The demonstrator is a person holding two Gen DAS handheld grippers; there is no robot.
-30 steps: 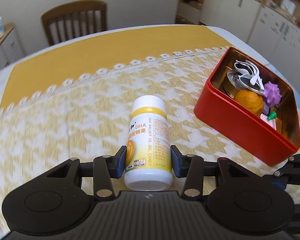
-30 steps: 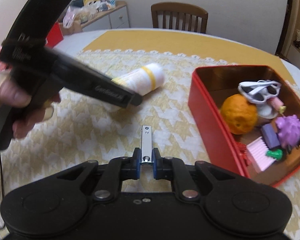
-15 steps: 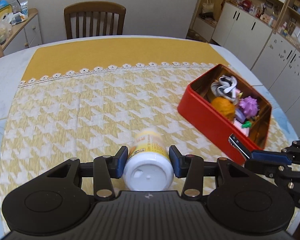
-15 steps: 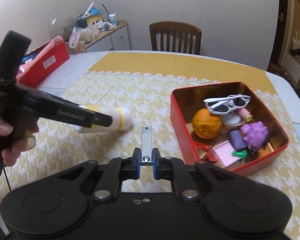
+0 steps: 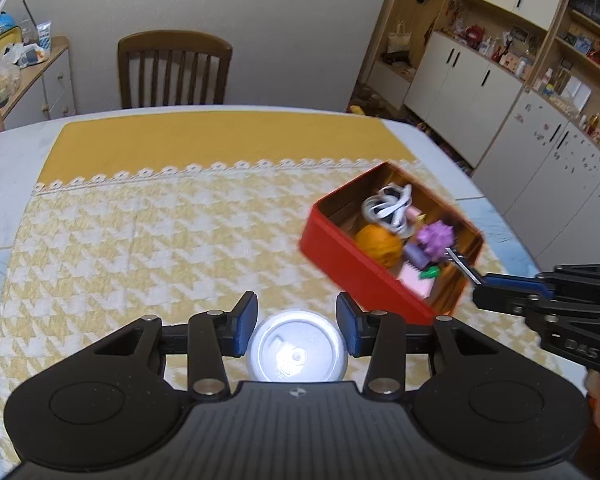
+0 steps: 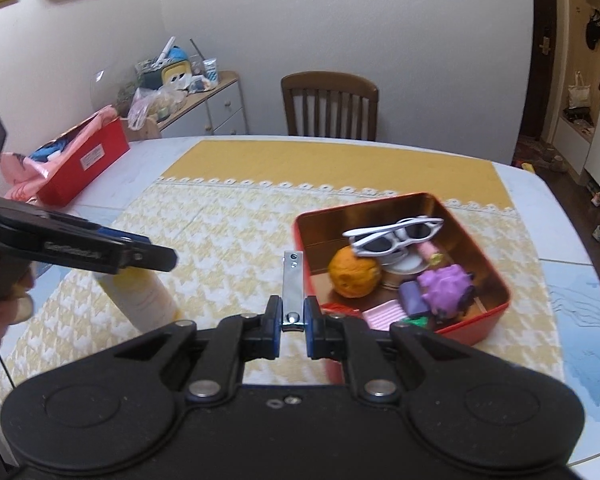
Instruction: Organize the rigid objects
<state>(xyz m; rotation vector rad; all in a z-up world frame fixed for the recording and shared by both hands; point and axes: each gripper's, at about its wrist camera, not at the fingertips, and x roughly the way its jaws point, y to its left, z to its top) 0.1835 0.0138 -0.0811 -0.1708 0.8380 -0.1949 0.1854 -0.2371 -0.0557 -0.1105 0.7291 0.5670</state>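
We are gripping the white bottle (image 5: 297, 354) in the left claw (image 5: 297, 326), its base facing the lens, both blue pads pressed against its sides. In the right wrist view the bottle is hanging tilted, base up, above the near-left part of the desk (image 6: 148, 176); we judge we are carrying it clear of the cloth so it can travel to the red tin (image 6: 496, 312) without dragging. Whether its lower end is touching the cloth is hidden from us.

We are pinching the nail clipper (image 6: 293, 292) by one end in the right claw (image 6: 291, 330), closed on it, so that its free end is pointing forward. That hold looks chosen to let the clipper drop lengthwise into a gap. In the left wrist view its tip is reaching over the tin's near corner, just beside the purple spiky toy (image 5: 436, 236).

Both claws are angled down across the desk, the left one level and aimed at the far edge, the right coming in from the right side.

Farther on, the tin is sitting toward the desk's right edge, holding an orange (image 6: 354, 276), white sunglasses (image 6: 396, 236) and small toys. The tin is crowded, so finding room for the bottle may be awkward.
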